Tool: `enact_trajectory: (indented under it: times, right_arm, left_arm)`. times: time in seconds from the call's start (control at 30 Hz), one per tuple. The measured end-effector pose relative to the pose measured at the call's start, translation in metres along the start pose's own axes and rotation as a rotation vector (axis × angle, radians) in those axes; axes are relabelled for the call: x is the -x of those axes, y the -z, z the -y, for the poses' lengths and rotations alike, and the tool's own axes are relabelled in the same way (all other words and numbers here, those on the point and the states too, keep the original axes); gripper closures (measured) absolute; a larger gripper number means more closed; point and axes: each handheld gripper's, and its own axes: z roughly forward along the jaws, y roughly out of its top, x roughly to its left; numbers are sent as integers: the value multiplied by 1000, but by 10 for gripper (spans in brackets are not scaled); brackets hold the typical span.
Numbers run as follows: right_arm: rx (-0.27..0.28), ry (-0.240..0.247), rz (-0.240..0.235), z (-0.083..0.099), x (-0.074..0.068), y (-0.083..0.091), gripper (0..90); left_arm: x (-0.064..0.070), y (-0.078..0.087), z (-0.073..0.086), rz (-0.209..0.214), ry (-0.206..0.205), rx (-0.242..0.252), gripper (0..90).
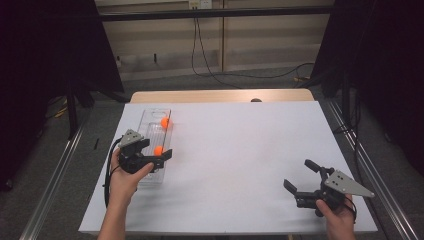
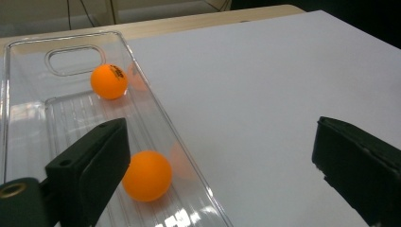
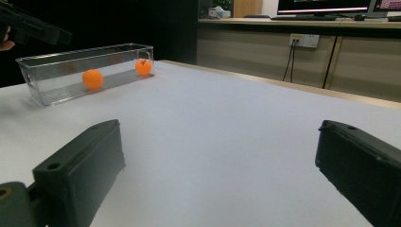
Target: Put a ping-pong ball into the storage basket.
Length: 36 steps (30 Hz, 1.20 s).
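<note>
Clear plastic tray [image 1: 150, 117] lying at left of the frame on the white worktop [image 1: 240, 150], holding two orange balls: far ball [image 1: 164, 122], near ball [image 1: 158, 150]. Left gripper [image 1: 161, 156] hovering wide open over the near ball, holding nothing. Right gripper [image 1: 298, 181] resting lower right, wide open, holding nothing.

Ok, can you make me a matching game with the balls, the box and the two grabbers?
Things:
1. near orange ball
2. far orange ball
3. clear box
4. right gripper

Places or states:
a. by the handle cut-out at the far end of the box
b. open over bare white table, far from the box
c. just beside a jaw of the open left gripper
d. see-through, with both balls lying in it

Pairs: 1-c, 2-a, 3-d, 4-b
</note>
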Motion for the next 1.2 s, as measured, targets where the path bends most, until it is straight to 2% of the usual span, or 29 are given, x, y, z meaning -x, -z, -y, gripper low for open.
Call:
enact_trajectory:
  times: [0.27, 0.4, 0.53, 0.93, 1.03, 1.1, 1.2]
  right_arm:
    - [-1, 2, -4, 0, -1, -1, 17]
    - [-4, 4, -4, 0, 0, -1, 16]
    - [-6, 9, -5, 0, 0, -1, 17]
    - [-6, 11, -6, 1, -1, -1, 17]
    - [-6, 11, -4, 1, -1, -1, 17]
    - [-6, 11, -4, 1, -1, -1, 17]
    - [-11, 11, -6, 1, -1, -2, 17]
  left_arm:
    - [3, 9, 10, 22, -12, 75, 37]
    - [3, 12, 15, 23, -14, 90, 37]
    - [3, 13, 20, 24, -26, 83, 36]
    - [5, 21, 38, 59, -14, 141, 35]
    - [5, 23, 44, 61, -31, 153, 35]
    - [4, 25, 48, 61, -28, 174, 34]
    - [3, 27, 52, 65, -3, 212, 33]
